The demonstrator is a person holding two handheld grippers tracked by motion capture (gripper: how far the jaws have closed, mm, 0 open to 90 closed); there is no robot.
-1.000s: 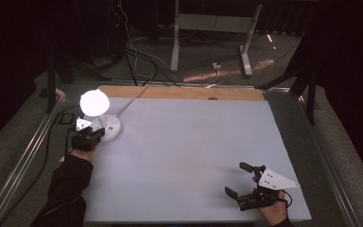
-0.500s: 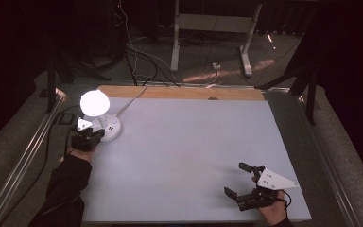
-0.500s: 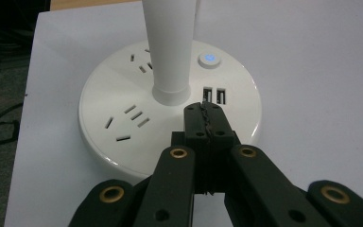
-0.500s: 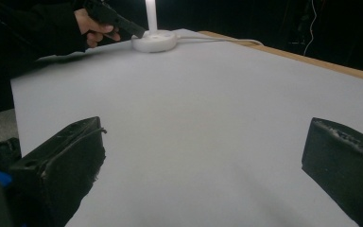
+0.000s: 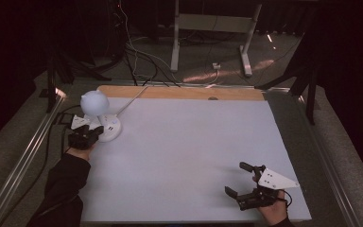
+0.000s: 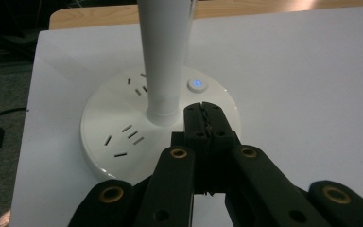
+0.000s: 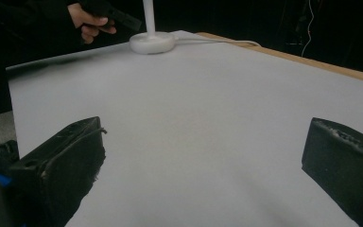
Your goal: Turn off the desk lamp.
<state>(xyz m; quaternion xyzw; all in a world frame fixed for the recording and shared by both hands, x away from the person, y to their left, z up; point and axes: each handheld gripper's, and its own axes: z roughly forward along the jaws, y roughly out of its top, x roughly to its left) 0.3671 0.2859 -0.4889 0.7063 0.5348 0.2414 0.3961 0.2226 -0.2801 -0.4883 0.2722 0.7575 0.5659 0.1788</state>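
Observation:
A white desk lamp with a round globe (image 5: 94,102) stands on a disc base (image 5: 108,128) at the table's far left. In the left gripper view the base (image 6: 118,123) carries socket slots and a small blue-lit button (image 6: 197,84) beside the white stem (image 6: 165,56). My left gripper (image 6: 203,111) is shut, empty, its tip over the base just short of the button. It also appears in the high view (image 5: 96,133). Near the front right edge my right gripper (image 5: 235,178) stands open and empty, with its jaws wide apart above bare sheet (image 7: 205,130).
A white sheet (image 5: 194,142) covers the table, with a wooden strip (image 5: 179,92) at the far edge. The lamp's white cable (image 5: 132,97) runs off the back. A metal stand (image 5: 208,28) and floor cables lie beyond. Rails (image 5: 28,156) flank the left side.
The lamp globe glowed bright white before and now looks dull and unlit. My left gripper has edged slightly onto the base. The right gripper has barely moved.

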